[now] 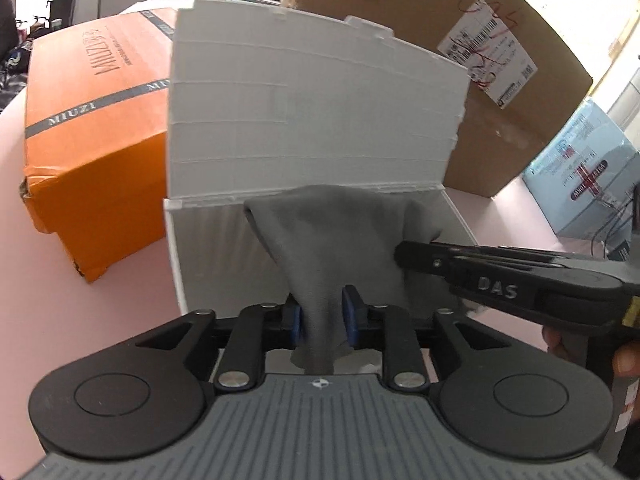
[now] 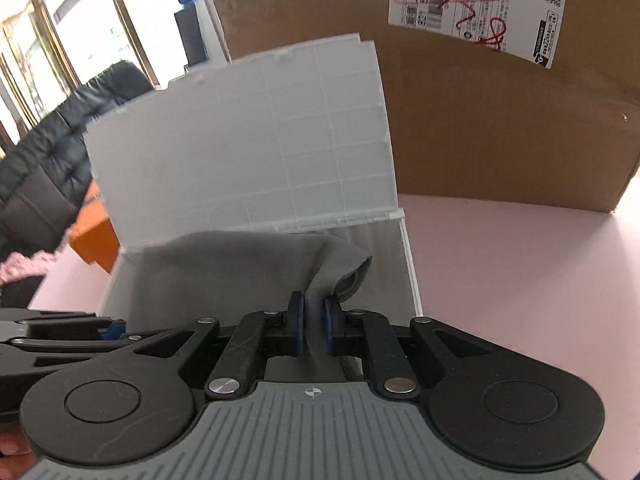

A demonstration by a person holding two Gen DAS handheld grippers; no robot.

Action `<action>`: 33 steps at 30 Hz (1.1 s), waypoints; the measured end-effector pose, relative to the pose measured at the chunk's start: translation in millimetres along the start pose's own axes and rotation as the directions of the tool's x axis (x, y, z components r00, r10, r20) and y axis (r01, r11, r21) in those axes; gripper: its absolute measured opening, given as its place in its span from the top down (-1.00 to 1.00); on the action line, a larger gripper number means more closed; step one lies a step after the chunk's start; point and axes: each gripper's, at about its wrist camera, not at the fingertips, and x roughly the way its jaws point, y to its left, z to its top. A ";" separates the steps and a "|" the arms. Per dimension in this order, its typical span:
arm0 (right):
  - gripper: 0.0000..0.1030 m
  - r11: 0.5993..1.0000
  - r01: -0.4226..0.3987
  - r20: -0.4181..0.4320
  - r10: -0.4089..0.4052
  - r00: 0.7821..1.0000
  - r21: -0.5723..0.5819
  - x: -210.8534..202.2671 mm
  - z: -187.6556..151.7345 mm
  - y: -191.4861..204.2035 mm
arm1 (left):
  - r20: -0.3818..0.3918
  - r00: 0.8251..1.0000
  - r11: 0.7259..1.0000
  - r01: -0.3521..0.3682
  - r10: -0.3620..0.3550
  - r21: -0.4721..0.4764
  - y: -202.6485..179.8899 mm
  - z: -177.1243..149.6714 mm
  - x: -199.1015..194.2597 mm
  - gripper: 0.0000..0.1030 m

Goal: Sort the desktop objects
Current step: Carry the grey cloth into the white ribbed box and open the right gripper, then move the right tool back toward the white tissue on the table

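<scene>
A grey cloth (image 1: 332, 240) hangs over the open white plastic box (image 1: 192, 240), whose lid (image 1: 312, 108) stands upright behind it. My left gripper (image 1: 322, 316) is shut on the cloth's near end, blue pads pinching a bunched fold. From the right, the right gripper (image 1: 404, 252) reaches in and holds the cloth's right edge. In the right wrist view the right gripper (image 2: 314, 328) is shut on a fold of the same grey cloth (image 2: 224, 268), which drapes across the white box (image 2: 410, 264) below the raised lid (image 2: 256, 144). The left gripper's fingers (image 2: 60, 332) enter from the left.
An orange cardboard box (image 1: 92, 140) sits left of the white box on the pink table (image 1: 100, 340). A large brown carton (image 2: 500, 112) with a shipping label stands behind. A light-blue box (image 1: 584, 168) is at the right. A dark jacket (image 2: 52, 152) lies beyond the table's left side.
</scene>
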 end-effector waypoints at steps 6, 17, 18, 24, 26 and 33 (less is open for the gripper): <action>0.68 0.997 0.054 -0.035 -0.055 0.998 -0.049 0.9 6.2 6.5 | 0.020 1.000 1.000 0.021 -0.021 -0.002 -4.1 -0.1 -11.5 -0.03; -0.24 0.998 0.022 0.059 -0.018 0.998 -0.058 -19.0 9.4 6.0 | 0.180 0.984 0.999 0.001 0.008 -0.051 5.6 5.2 -45.9 -0.66; -0.25 0.998 0.012 0.065 -0.008 0.998 -0.062 -19.3 9.3 6.6 | 0.188 0.982 0.997 0.006 0.008 -0.072 8.8 4.9 -48.2 -0.66; 0.18 0.996 -0.067 0.013 0.068 0.998 -0.058 -9.6 7.3 7.9 | 0.229 0.973 0.990 0.029 0.003 -0.137 20.9 8.5 -56.5 -0.66; 0.47 0.996 -0.069 0.000 0.070 0.998 -0.060 -7.5 8.5 10.6 | 0.240 0.971 0.993 0.015 0.013 -0.116 18.2 8.4 -57.8 -0.66; 0.96 0.995 -0.077 0.137 0.085 0.987 -0.060 -33.2 -1.5 -4.6 | 0.246 0.969 1.000 -0.020 0.023 -0.017 -3.6 4.1 -53.3 0.32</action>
